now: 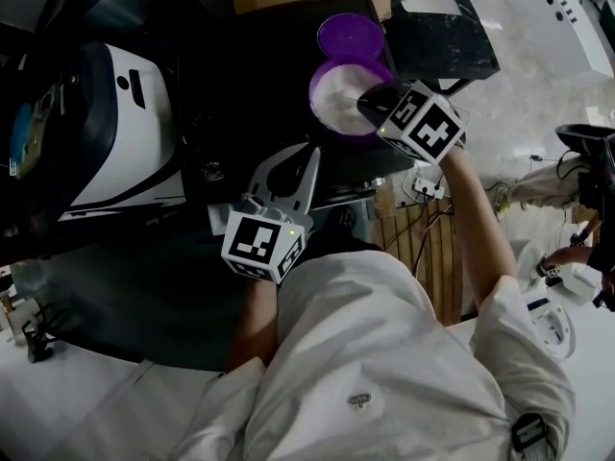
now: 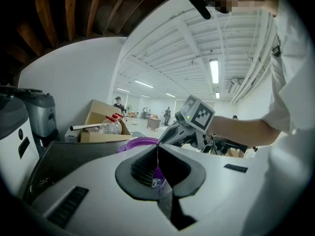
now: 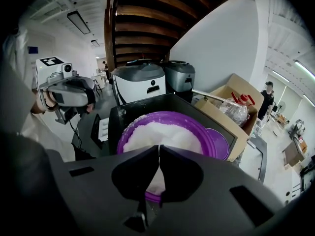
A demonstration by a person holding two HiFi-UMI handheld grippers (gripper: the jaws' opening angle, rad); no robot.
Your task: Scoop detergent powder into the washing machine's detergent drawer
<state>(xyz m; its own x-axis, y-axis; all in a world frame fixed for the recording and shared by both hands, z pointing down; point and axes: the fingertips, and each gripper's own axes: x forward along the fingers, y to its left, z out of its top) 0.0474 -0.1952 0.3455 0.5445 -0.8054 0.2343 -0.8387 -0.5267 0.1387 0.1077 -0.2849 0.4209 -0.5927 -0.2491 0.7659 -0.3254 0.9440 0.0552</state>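
Here, a purple tub (image 1: 332, 115) of white powder (image 3: 162, 132) is being hovered over by the right gripper (image 1: 365, 104).
Both it and the left gripper (image 1: 309, 157) are being held with jaws pressed together, nothing visibly pinched. The tub is being kept at upper centre, its lid (image 1: 351, 36) touching it above. Its label (image 2: 156, 182) is being shown too small to read.

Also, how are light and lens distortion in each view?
Head view: the black top surface is underexposed, the pale floor bright. Left gripper view: fisheye bending, dark corners, glaring ceiling strip lamp. Right gripper view: same bending; the white powder in the round purple plastic tub looks nearly washed out.
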